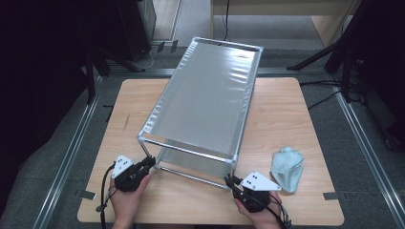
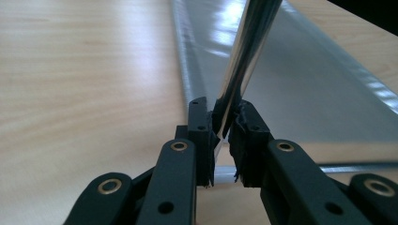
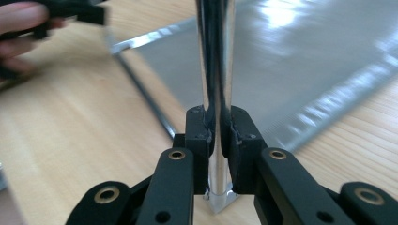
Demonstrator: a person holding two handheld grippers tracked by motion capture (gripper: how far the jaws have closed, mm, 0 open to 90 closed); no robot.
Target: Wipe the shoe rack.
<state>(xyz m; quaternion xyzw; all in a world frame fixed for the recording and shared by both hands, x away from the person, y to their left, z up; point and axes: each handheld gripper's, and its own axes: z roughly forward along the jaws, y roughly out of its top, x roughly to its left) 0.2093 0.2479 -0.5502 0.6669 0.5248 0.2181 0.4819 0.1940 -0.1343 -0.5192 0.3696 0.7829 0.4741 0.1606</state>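
A two-tier rack (image 1: 203,102) of thin chrome tubes stands in the middle of a light wooden table (image 1: 296,124), its long side running away from the person. Silvery fabric shelves are stretched between the tubes, one on top and one low down near the tabletop.

At the rack's near left corner, the left gripper (image 1: 147,164) is clamped on the left upright post (image 2: 244,56); its jaws pinch the shiny tube low down, with the post leaning slightly in the left gripper view. At the rack's near right corner, the right gripper (image 1: 228,180) is closed the same way on the right upright post (image 3: 216,61), just above the post's pale plastic foot (image 3: 220,199).

The rack looks light for its bulk: hollow tube and thin cloth. The frame seems stiff enough to shift as one piece, but the polished tubes are likely slippery, so a narrow pinch could slide or let the post twist. The two near posts, held low, are a sensible grip; the fabric would sag and give no purchase.

To the right of the rack, apart from it, a crumpled pale blue cloth (image 1: 286,167) lies on the table. Beyond the rack, past the table's far edge, are grey floor (image 1: 286,33), dark stands and pale wooden furniture.
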